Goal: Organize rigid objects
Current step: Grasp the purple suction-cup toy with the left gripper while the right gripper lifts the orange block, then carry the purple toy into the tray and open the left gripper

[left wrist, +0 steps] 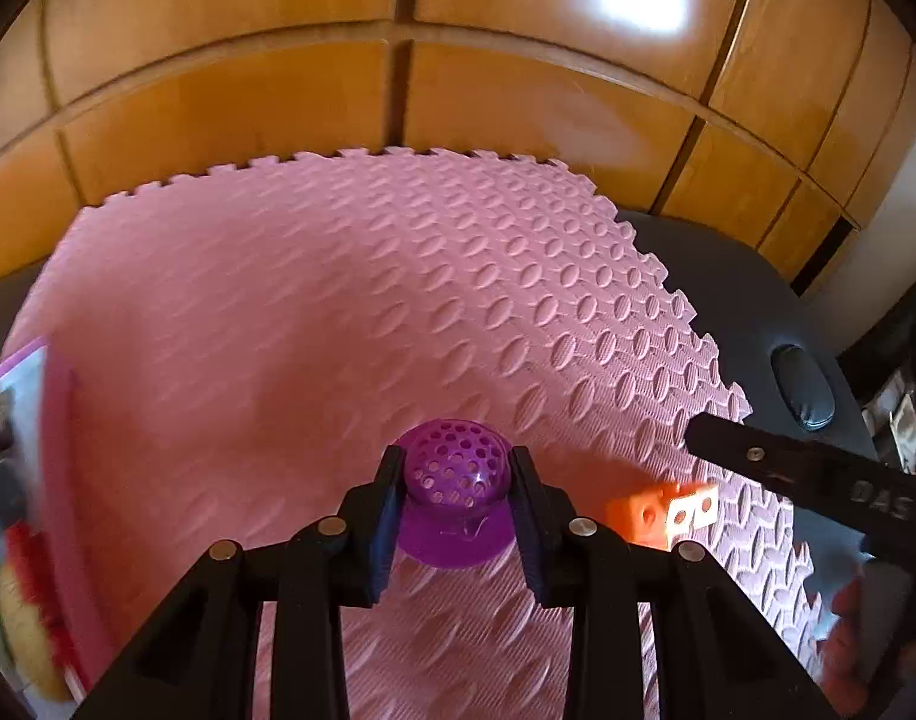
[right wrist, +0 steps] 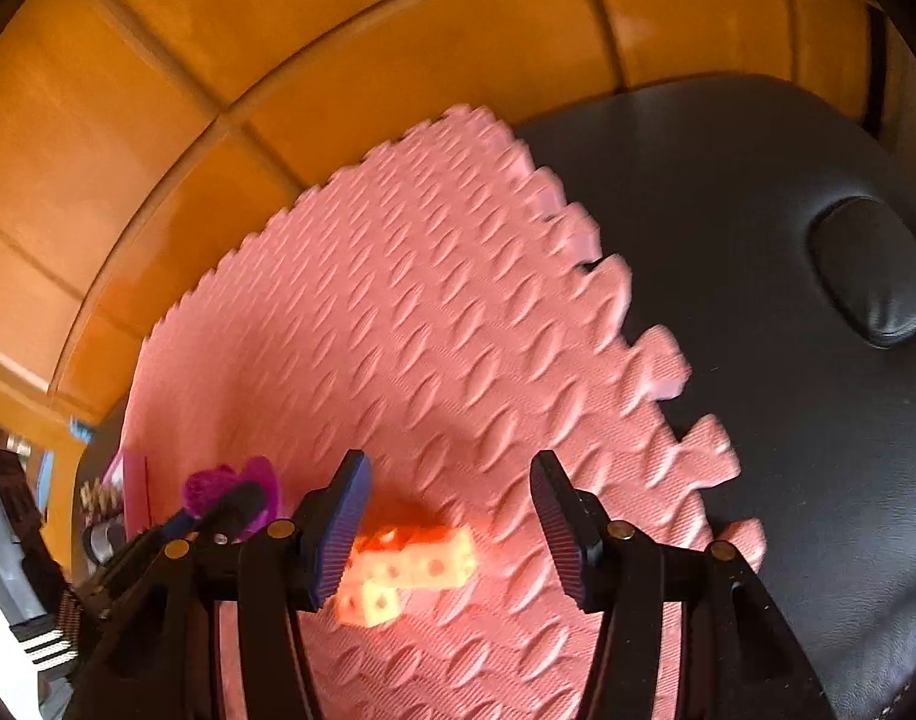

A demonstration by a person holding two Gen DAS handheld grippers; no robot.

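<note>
- Wooden cabinet doors (left wrist: 230, 102) fill the background, and below them a pink foam mat (left wrist: 350, 312) with an interlocking edge lies on a black padded surface (right wrist: 757, 228).
- From my left gripper's (left wrist: 455, 483) camera I see its two jaws closed against the sides of a purple perforated dome (left wrist: 455, 480), which stands upright on the mat.
- To the dome's right on the mat lie orange and white linked cubes (left wrist: 661, 513), near it but apart.
- From my right gripper's (right wrist: 452, 516) camera I see the jaws standing partly open above the cubes (right wrist: 407, 564), with the pads clear of them.
- At the mat's left edge sits a pink tray (left wrist: 62, 456); its contents are blurred, so I can make out only what may be red and yellow items.
</note>
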